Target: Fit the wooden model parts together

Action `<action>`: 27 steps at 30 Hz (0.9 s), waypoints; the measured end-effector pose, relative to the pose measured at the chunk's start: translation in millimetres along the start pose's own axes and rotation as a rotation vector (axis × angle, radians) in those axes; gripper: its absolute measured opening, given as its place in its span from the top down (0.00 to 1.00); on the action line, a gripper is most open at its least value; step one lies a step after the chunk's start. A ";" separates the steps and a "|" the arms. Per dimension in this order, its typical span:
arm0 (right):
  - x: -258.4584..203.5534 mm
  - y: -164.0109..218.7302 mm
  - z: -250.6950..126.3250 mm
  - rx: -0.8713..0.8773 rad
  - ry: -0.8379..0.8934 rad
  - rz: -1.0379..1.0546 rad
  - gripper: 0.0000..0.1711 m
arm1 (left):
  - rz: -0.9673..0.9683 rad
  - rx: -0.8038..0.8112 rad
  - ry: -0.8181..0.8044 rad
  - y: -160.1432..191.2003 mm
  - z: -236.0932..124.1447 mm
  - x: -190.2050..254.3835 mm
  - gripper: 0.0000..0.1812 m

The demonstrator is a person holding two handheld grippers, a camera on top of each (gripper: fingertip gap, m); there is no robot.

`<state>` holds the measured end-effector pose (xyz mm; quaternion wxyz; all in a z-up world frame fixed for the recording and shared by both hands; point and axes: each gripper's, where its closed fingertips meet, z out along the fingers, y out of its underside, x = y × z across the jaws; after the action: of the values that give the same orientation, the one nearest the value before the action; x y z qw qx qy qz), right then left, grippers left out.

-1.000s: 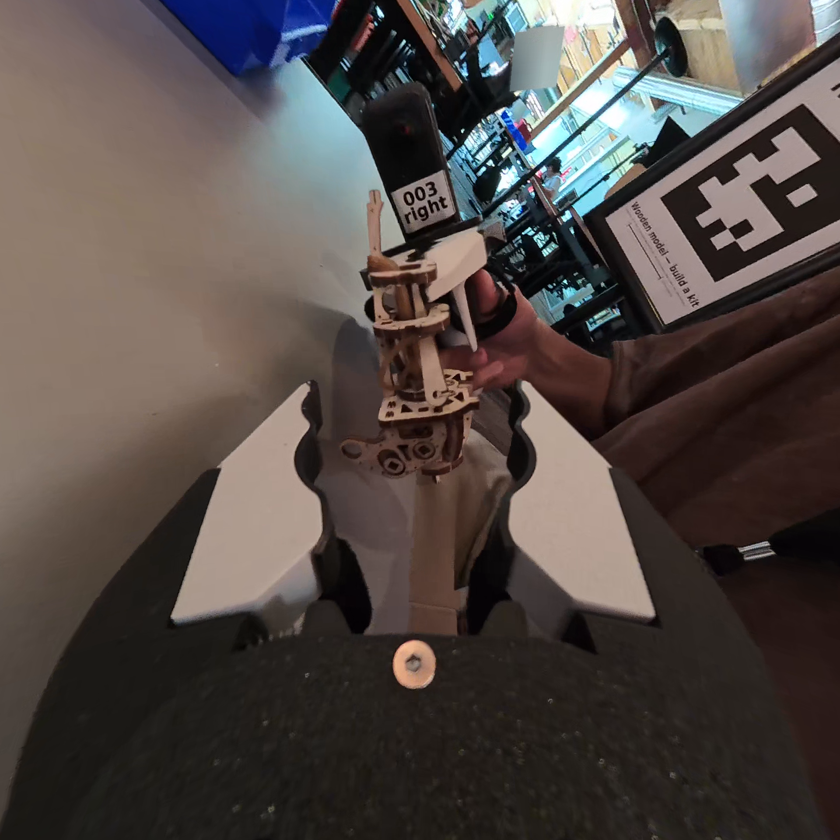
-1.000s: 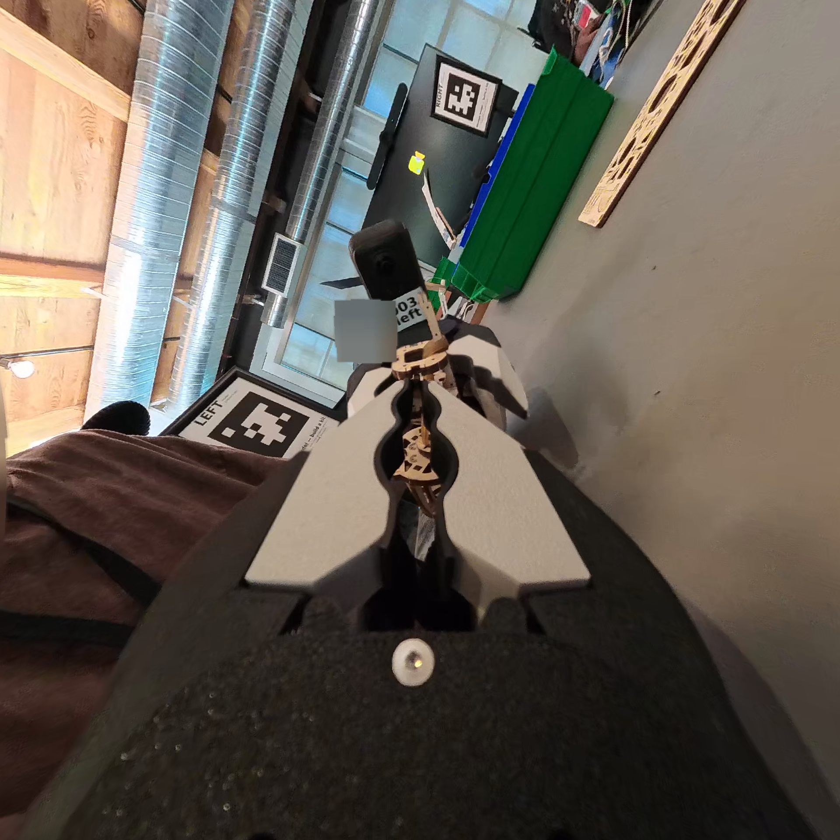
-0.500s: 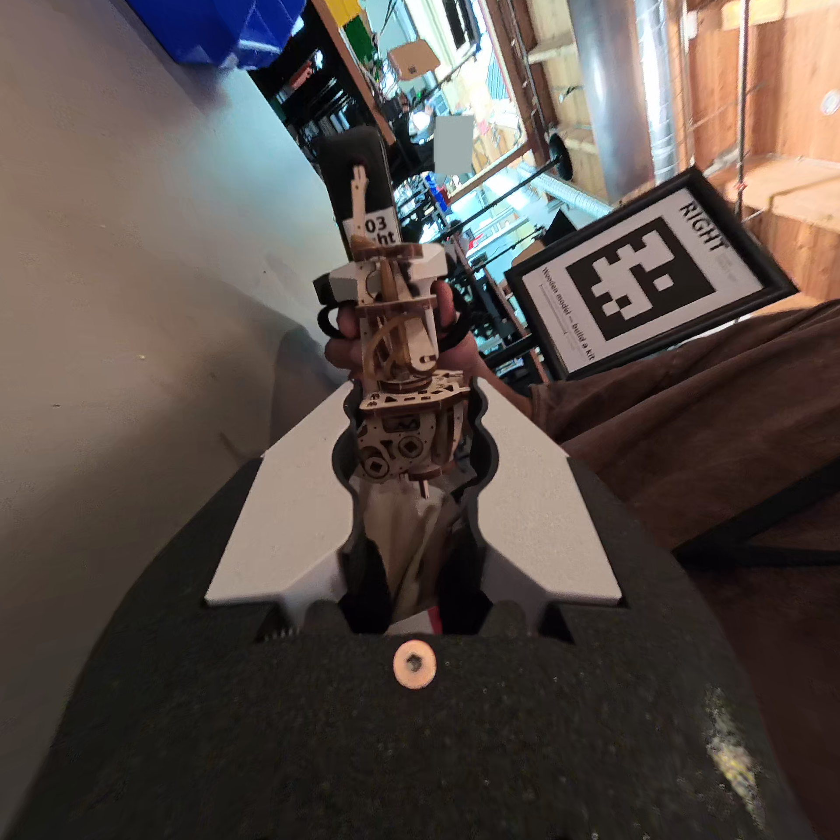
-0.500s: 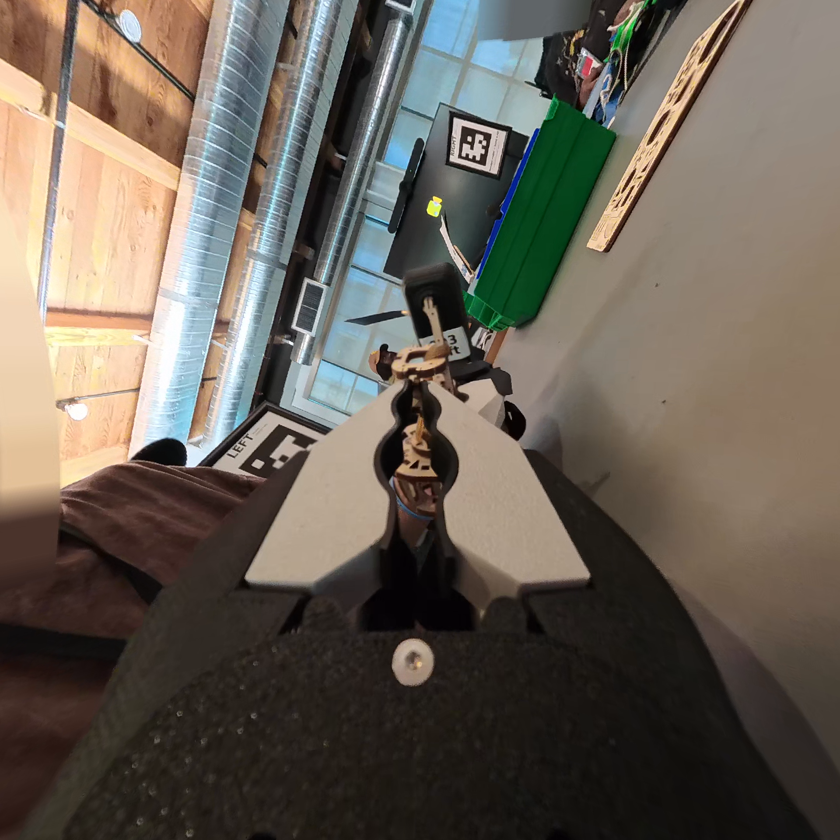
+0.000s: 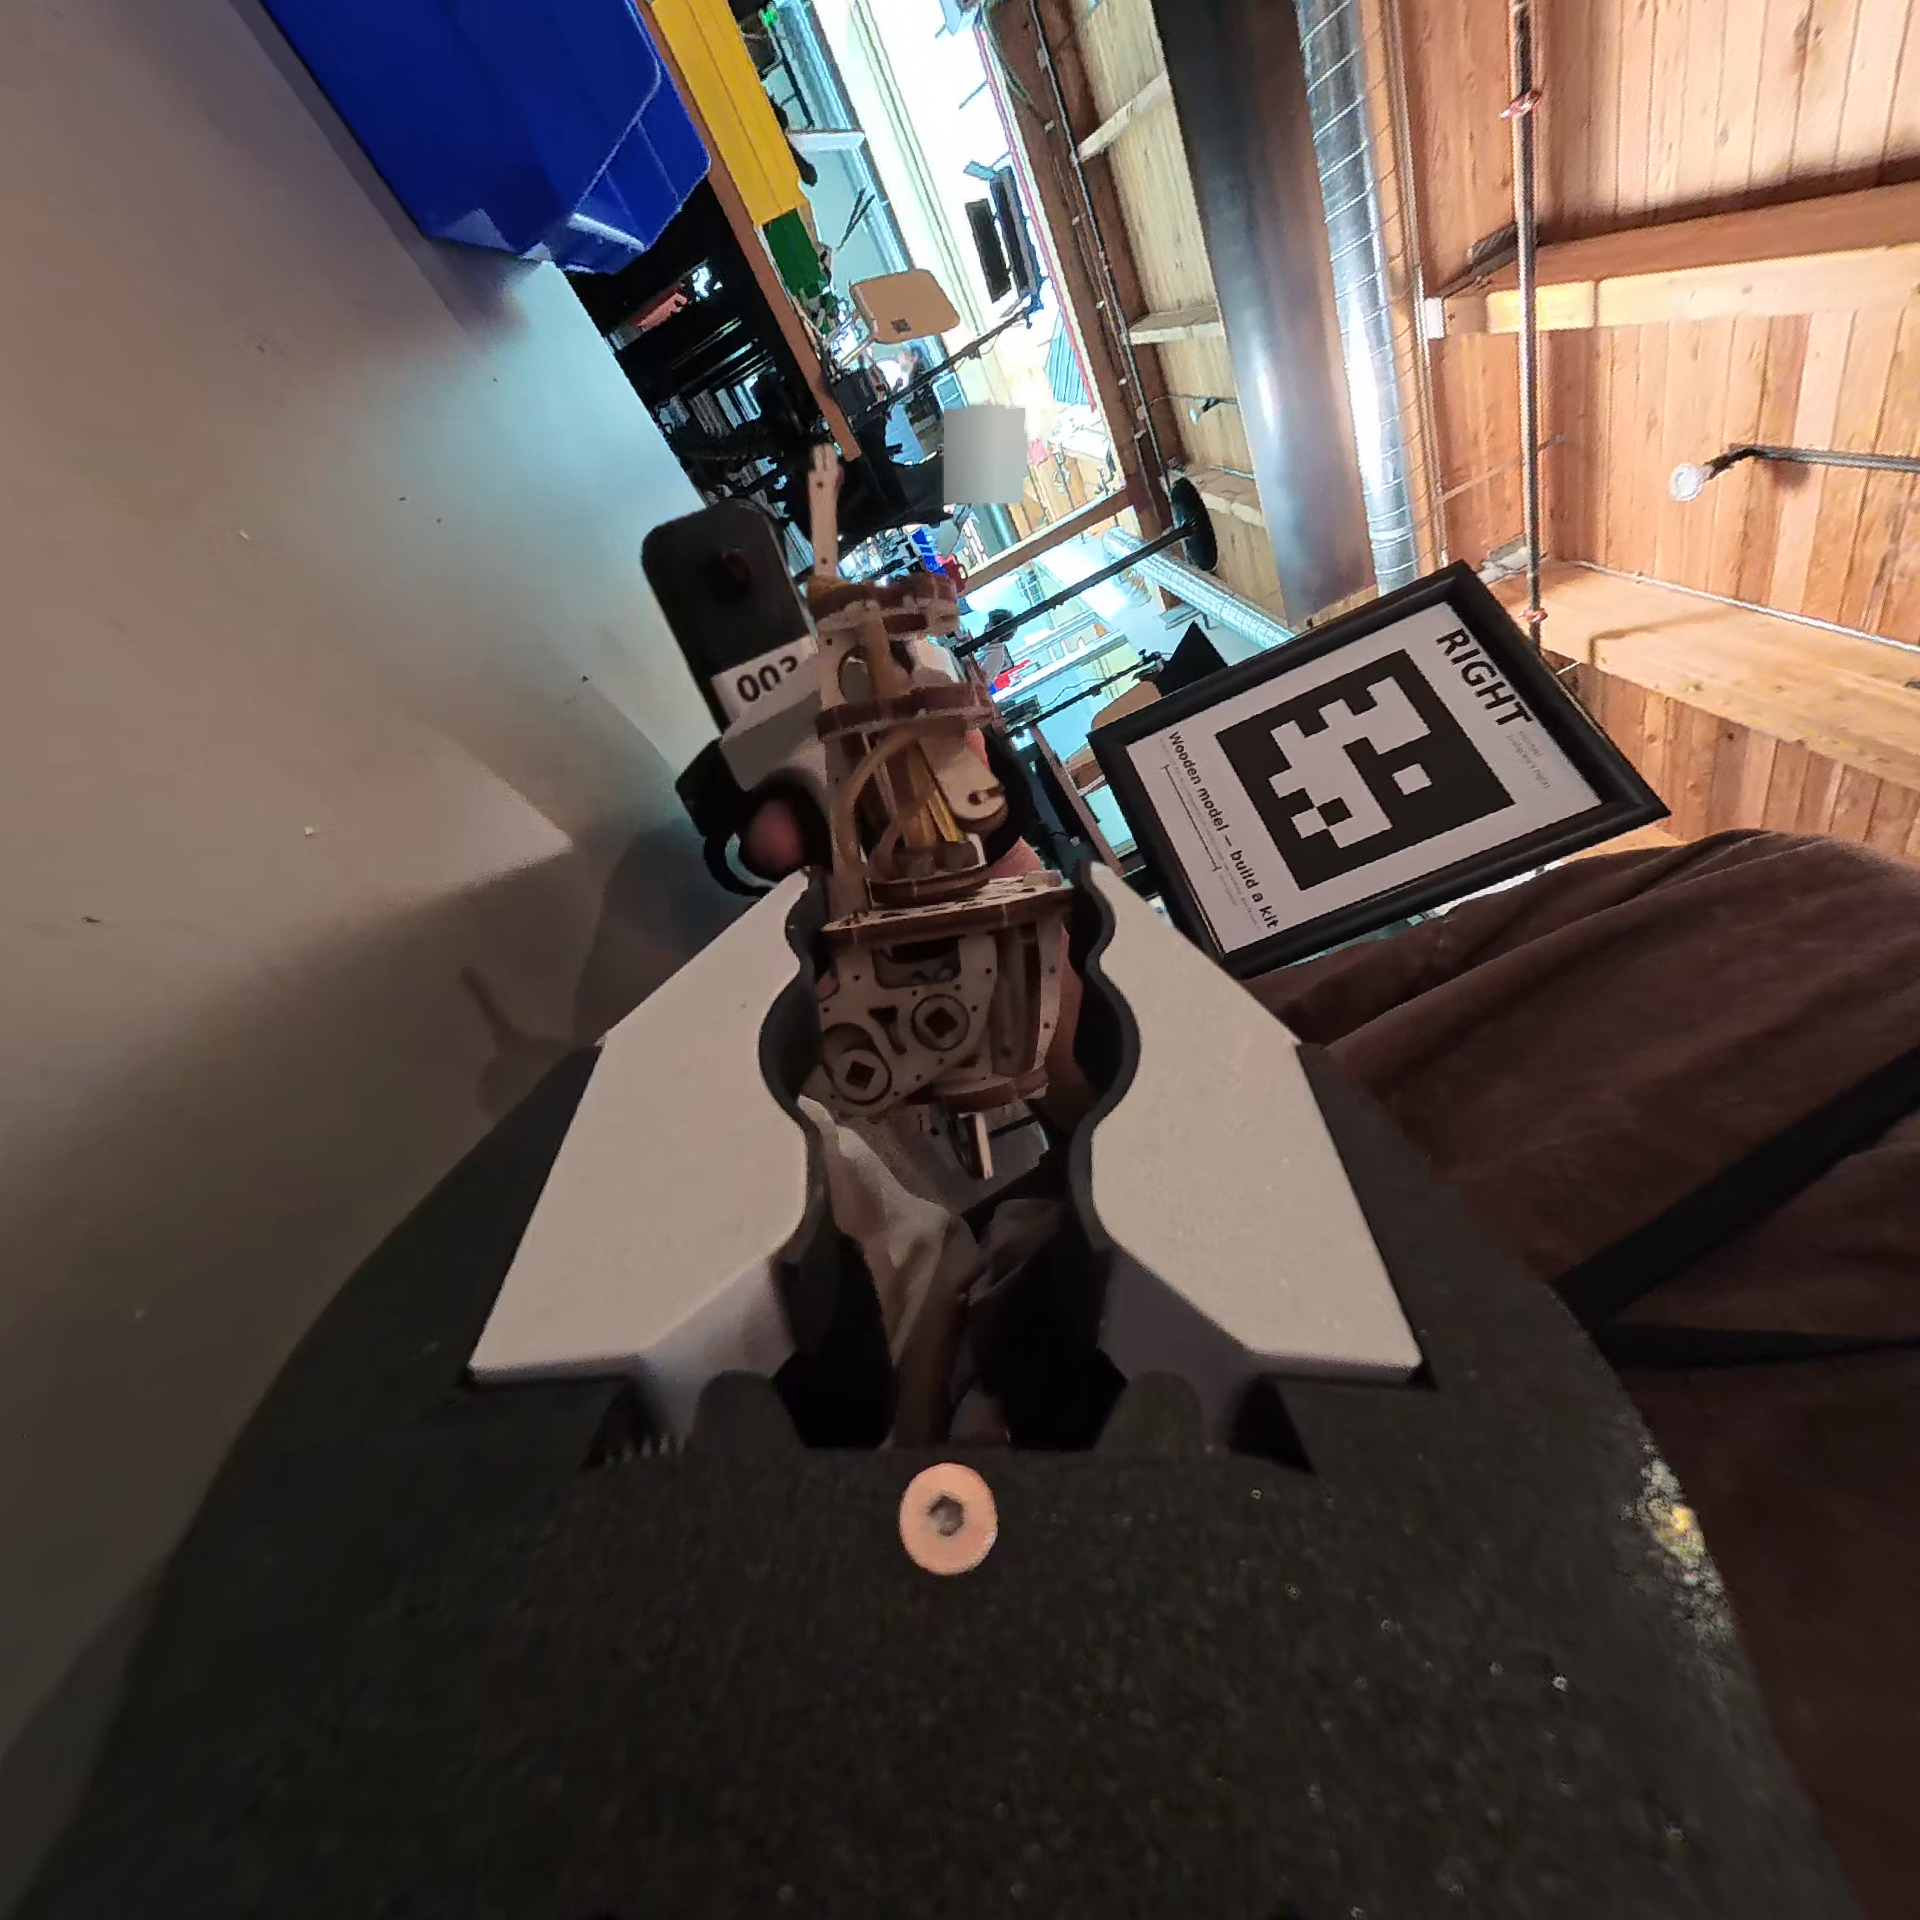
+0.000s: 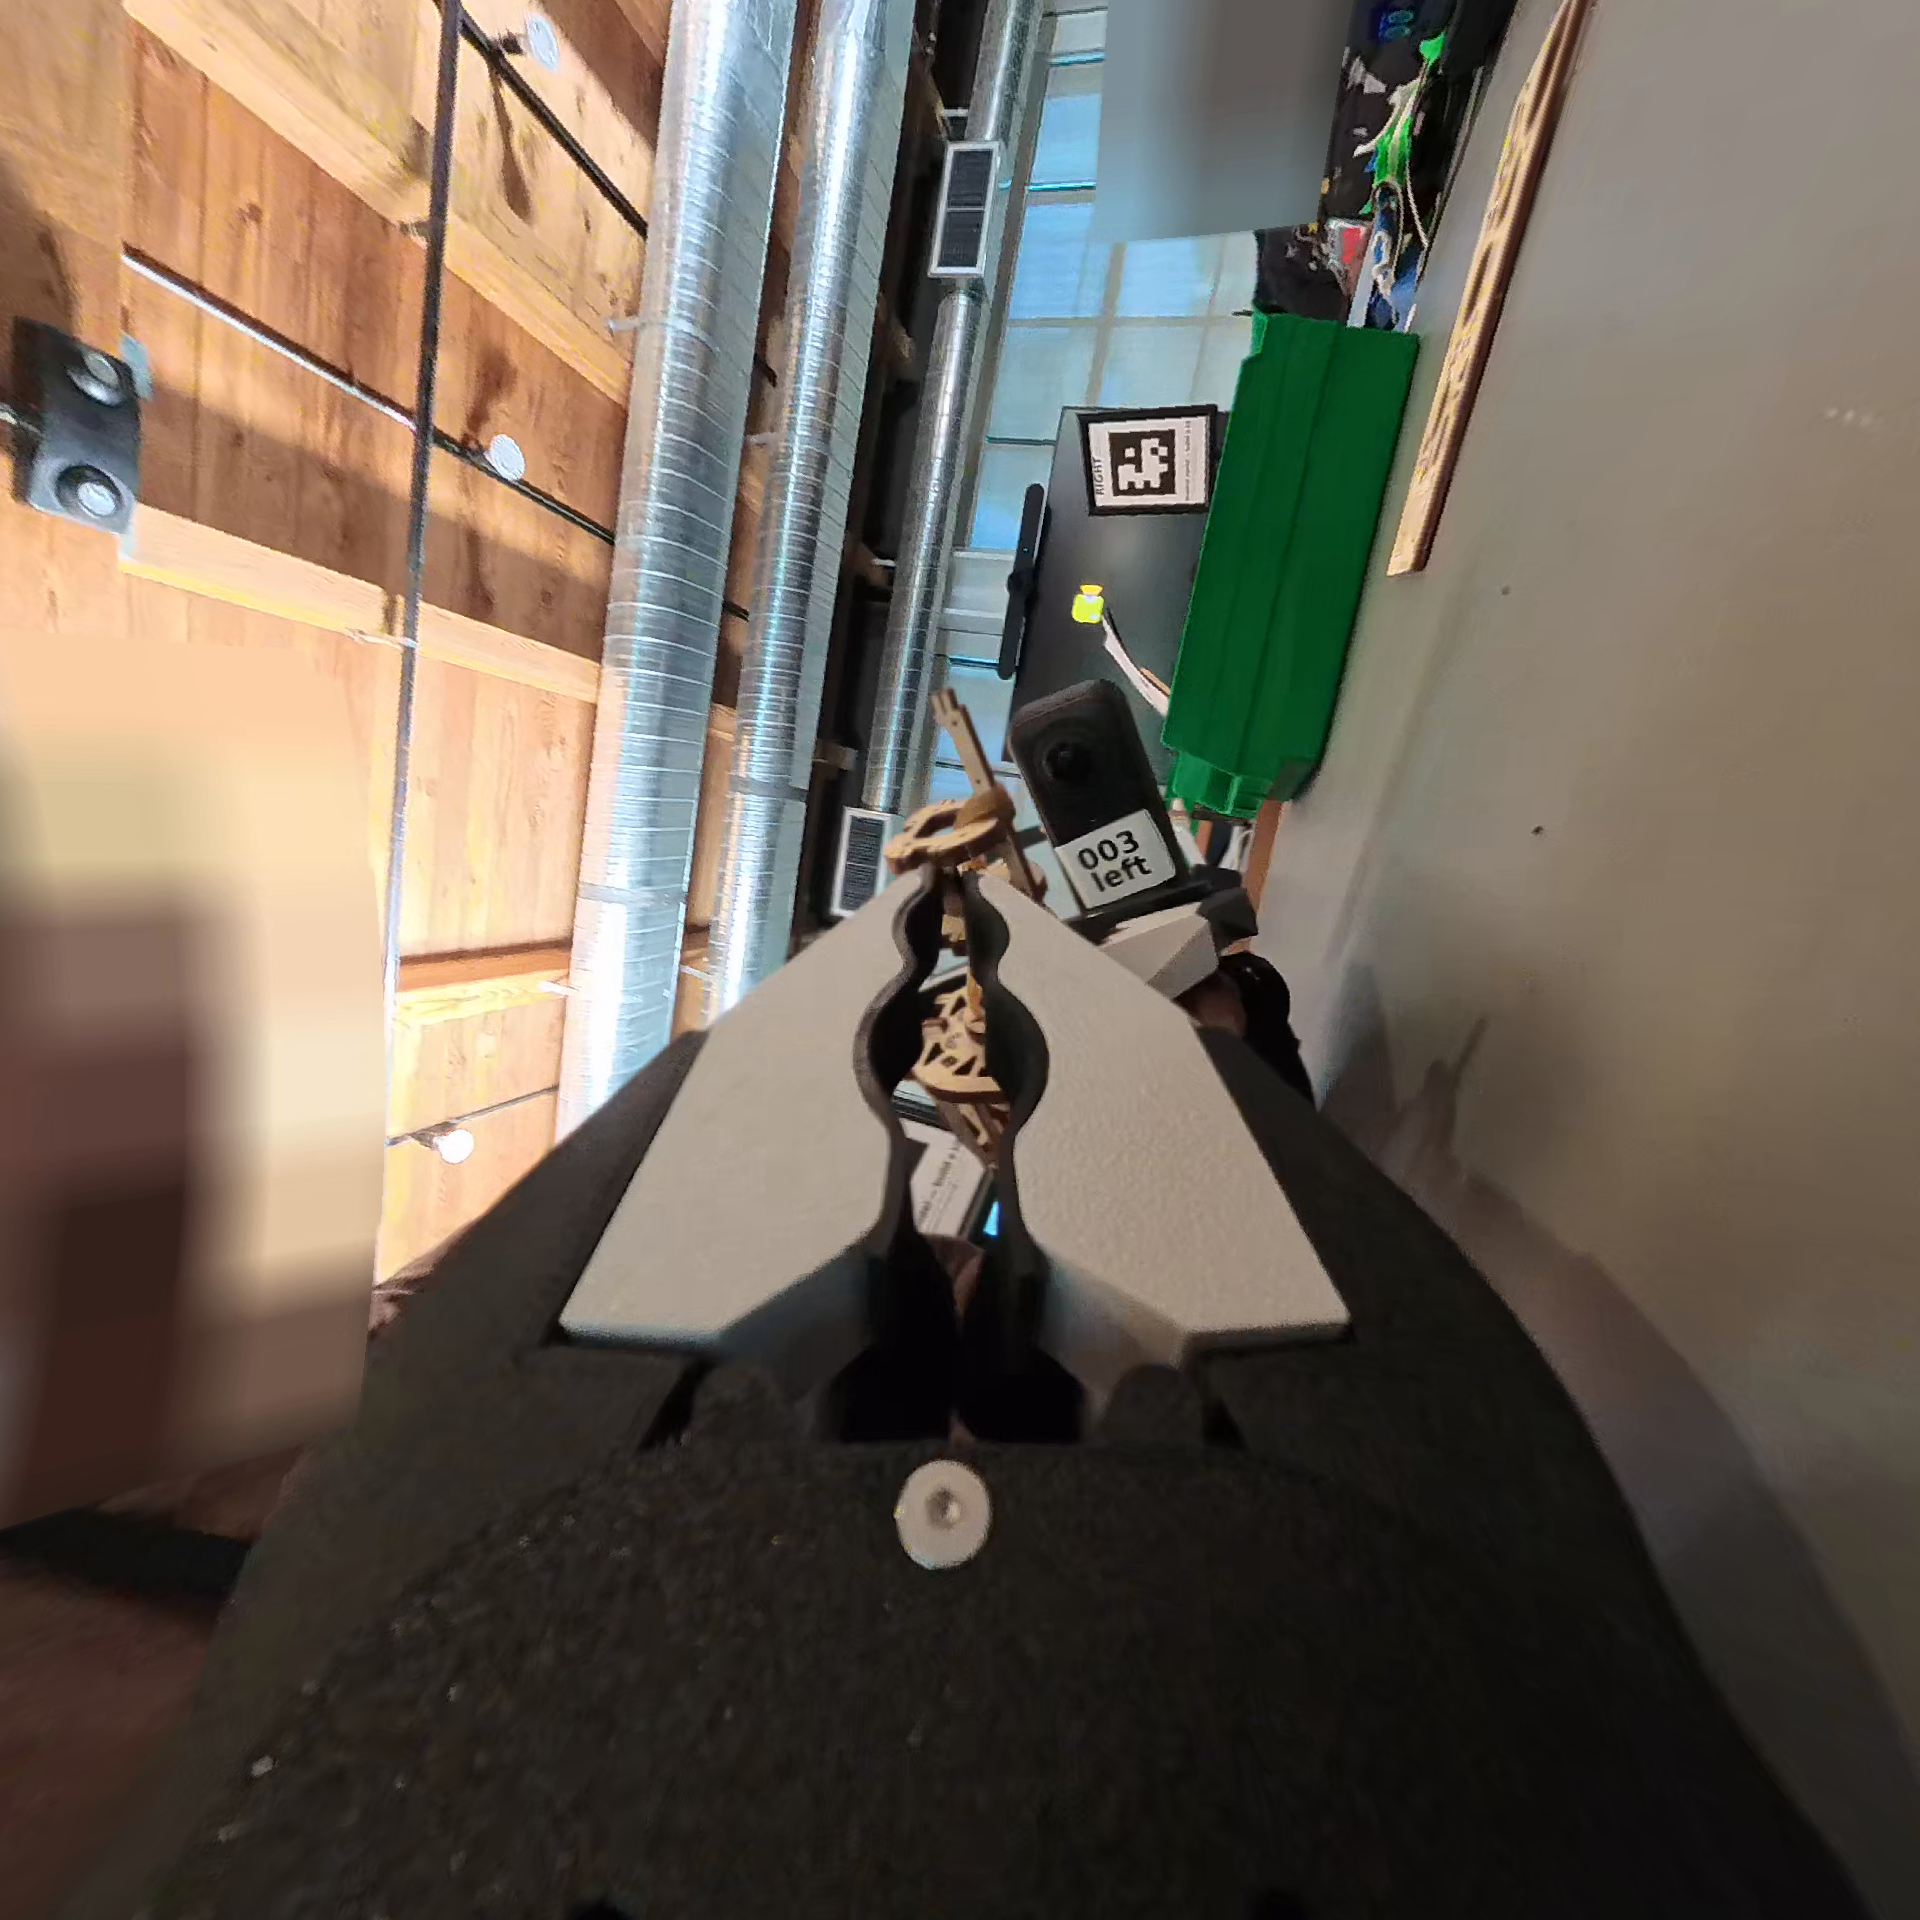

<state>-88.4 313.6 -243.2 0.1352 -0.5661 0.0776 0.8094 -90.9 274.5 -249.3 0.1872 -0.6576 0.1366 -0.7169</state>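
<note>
A laser-cut wooden model (image 5: 914, 935), a tall stack of plates, gears and a thin mast, is held in the air between both grippers. My left gripper (image 5: 940, 894) has its grey fingers (image 5: 707, 1091) closed against the model's lower gear block. My right gripper (image 6: 940, 894) is shut on the model's upper part (image 6: 961, 1060), and the mast sticks out past its tips. The right gripper also shows in the left wrist view (image 5: 769, 748), behind the model. The left gripper shows in the right wrist view (image 6: 1153, 935).
The grey tabletop (image 5: 260, 727) lies to one side. A blue bin (image 5: 499, 114) and a framed marker sign (image 5: 1371, 758) stand at its edges. A green bin (image 6: 1288, 582) and a wooden parts sheet (image 6: 1475, 281) lie farther off. A person's brown clothing (image 5: 1610, 1091) is close by.
My left gripper's jaws went from wide open to closed around the model's lower block. Both grippers and the model have tilted, and the right gripper has kept its hold.
</note>
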 end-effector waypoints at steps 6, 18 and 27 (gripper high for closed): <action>5.5 0.8 -1.5 -0.018 0.045 -0.012 0.99 | 0.009 0.001 -0.028 -0.7 -2.5 -3.7 0.76; -1.3 -4.1 -4.9 0.043 -0.003 -0.011 0.99 | -0.002 0.048 -0.005 -9.0 -4.4 1.7 0.76; -6.0 -2.4 -1.0 0.029 -0.086 0.022 0.99 | -0.036 0.056 0.071 -8.2 -4.3 11.9 0.76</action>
<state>-84.8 314.8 -237.9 0.1376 -0.5280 0.0896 0.8332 -96.7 276.2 -235.5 0.1878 -0.6286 0.1110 -0.7466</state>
